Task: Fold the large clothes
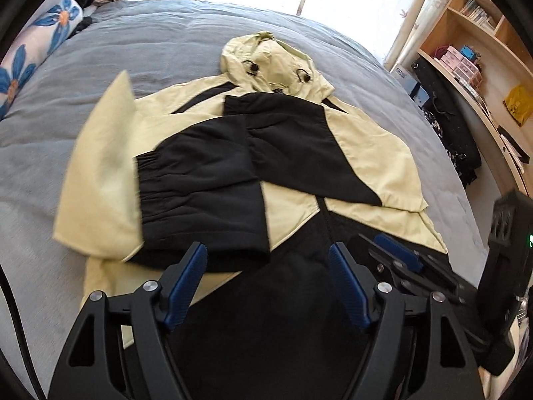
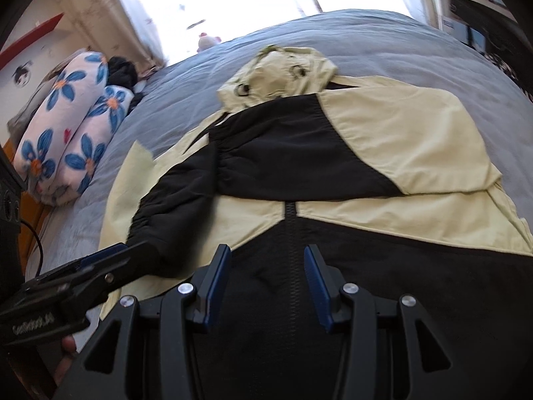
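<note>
Left to right, the right wrist view shows two rolled white blankets printed with blue flowers point(image 2: 66, 126) at the bed's edge, a part the left wrist view cuts off at its margin. The grey, softly wrinkled bed cover point(image 1: 160, 33) carries the task's thing: a pale yellow and black hooded jacket point(image 1: 293, 146) of smooth woven fabric, lying flat at mid-bed, hood away from the cameras. Both black sleeves, gathered at elastic cuffs, are folded across the chest, and a black zip runs down the lower front. The left gripper point(image 1: 269, 286), black-framed with ribbed blue pads, hangs over the black hem, its jaws wide apart with nothing between them. The right gripper point(image 2: 266, 286), of the same build, hangs over the zip with jaws at a narrower gap, also gripping nothing. Only the left wrist view shows the wooden shelves point(image 1: 479, 33) stocked with boxes at far right.
</note>
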{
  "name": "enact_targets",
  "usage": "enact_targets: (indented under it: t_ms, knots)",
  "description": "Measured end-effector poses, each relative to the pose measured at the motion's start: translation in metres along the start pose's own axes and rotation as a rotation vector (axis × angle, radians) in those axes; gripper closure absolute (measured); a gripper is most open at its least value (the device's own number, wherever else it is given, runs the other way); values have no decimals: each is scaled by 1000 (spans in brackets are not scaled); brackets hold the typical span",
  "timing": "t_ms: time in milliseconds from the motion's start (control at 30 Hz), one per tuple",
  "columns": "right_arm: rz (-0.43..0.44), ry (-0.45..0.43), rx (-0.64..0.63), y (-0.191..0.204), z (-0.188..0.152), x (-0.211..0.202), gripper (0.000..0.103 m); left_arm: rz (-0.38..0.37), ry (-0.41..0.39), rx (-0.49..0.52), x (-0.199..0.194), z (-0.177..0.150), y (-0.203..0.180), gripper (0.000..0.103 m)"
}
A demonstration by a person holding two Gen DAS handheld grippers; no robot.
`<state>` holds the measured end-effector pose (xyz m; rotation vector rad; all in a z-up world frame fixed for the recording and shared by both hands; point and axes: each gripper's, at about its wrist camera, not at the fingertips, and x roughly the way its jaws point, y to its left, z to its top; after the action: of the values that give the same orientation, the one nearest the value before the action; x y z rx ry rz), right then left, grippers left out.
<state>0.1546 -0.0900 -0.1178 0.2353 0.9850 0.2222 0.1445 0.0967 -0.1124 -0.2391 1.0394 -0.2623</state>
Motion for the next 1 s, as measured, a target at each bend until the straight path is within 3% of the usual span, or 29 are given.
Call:
enact_targets:
  t_ms: [200, 533, 767, 833, 933, 967, 1000]
  knots:
    - [42, 14, -127, 34, -4, 6, 57, 50, -27, -65, -27, -16, 36, 29]
    - [65, 29, -460, 98, -13, 19, 57, 120, -47, -174, -49, -29, 96, 29]
    - [-42, 83, -653, 126, -15, 55, 57, 115, -24, -220, -45, -39, 114, 29]
    - [-149, 103, -753, 134, -22, 73, 57, 118, -23, -223, -45, -41, 117, 29]
    - [-225, 100, -821, 138, -26, 86, 58, 123, -25, -227, -46, -42, 118, 29]
    - [-213, 99, -817, 139, -24, 86, 66, 124, -25, -227, -46, -42, 118, 29]
    - [-202, 100, -811, 139, -20, 85, 93, 125, -26, -228, -46, -42, 119, 29]
